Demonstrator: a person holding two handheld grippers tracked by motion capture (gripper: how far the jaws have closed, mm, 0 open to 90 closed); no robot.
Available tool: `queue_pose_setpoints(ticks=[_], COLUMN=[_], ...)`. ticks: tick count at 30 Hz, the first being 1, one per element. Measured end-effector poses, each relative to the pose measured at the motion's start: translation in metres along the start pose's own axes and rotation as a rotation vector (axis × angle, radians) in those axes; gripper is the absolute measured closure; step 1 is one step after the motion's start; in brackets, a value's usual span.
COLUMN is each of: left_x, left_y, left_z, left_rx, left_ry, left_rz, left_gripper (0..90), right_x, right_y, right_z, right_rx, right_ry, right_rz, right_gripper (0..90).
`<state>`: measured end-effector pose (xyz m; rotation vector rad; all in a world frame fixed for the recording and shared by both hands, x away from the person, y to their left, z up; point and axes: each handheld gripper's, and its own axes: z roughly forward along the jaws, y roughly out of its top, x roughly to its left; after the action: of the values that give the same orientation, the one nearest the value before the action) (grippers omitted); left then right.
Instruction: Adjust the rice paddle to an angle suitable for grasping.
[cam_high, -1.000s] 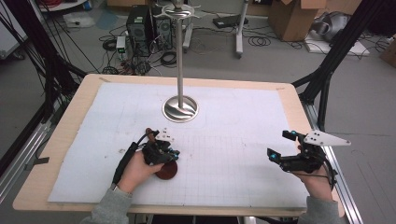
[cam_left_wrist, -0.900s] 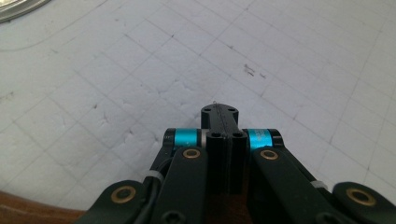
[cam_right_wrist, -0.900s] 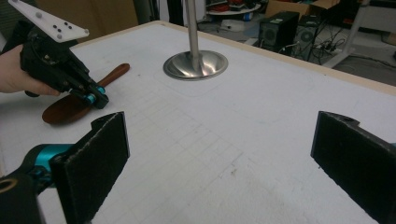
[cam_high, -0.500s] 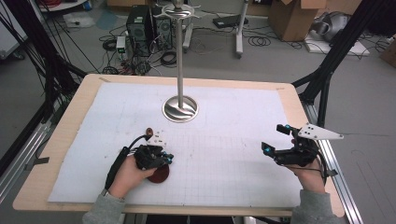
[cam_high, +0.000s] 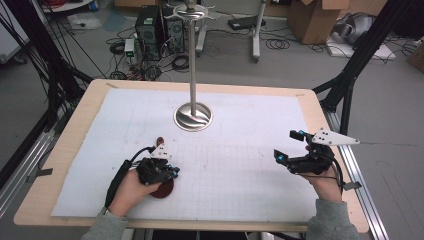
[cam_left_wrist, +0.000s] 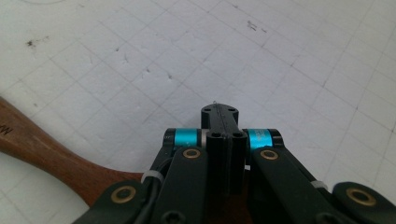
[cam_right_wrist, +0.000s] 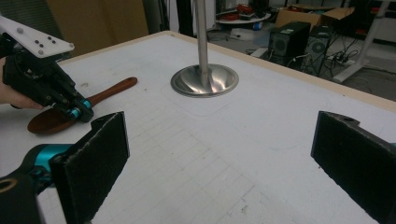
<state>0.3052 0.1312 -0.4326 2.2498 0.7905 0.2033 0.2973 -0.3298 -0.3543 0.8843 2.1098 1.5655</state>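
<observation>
A brown wooden spoon lies on the white mat, its handle pointing away from the person. My left gripper hovers low over the spoon's bowl. Its jaws are shut flat against each other with nothing between them; I cannot tell whether they touch the bowl. My right gripper is at the right side of the mat, aimed left toward the spoon. It is open wide, and its black pads hold nothing.
A tall metal stand with a round polished base rises from the far middle of the mat. Its pole stands between the two grippers' reach. The wooden table edge runs close behind the right gripper.
The left hand has drifted a little left and toward the near edge, and the spoon's bowl has shifted left with it. The right gripper has moved left, inward over the mat.
</observation>
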Motion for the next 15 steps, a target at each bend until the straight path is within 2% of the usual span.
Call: queue_pose_setpoints(ticks=[6, 7, 11, 15], left_x=[0.001, 0.002, 0.003, 0.004], left_y=[-0.006, -0.007, -0.011, -0.015], left_z=[-0.006, -0.007, -0.010, -0.015], left_rx=[0.003, 0.005, -0.004, -0.005], left_ry=[0.008, 0.009, 0.009, 0.017], left_rz=[-0.006, -0.006, -0.030, -0.035], left_gripper=[89.5, 89.6, 89.5, 89.5], right_x=[-0.001, 0.000, 0.000, -0.001], right_y=[0.003, 0.003, 0.004, 0.005], right_z=[0.006, 0.006, 0.011, 0.016], right_rx=[-0.010, -0.008, -0.009, -0.007], right_ry=[0.010, 0.013, 0.023, 0.027], right_rz=[-0.010, 0.002, -0.003, -0.002], right_gripper=[2.9, 2.9, 2.9, 2.9])
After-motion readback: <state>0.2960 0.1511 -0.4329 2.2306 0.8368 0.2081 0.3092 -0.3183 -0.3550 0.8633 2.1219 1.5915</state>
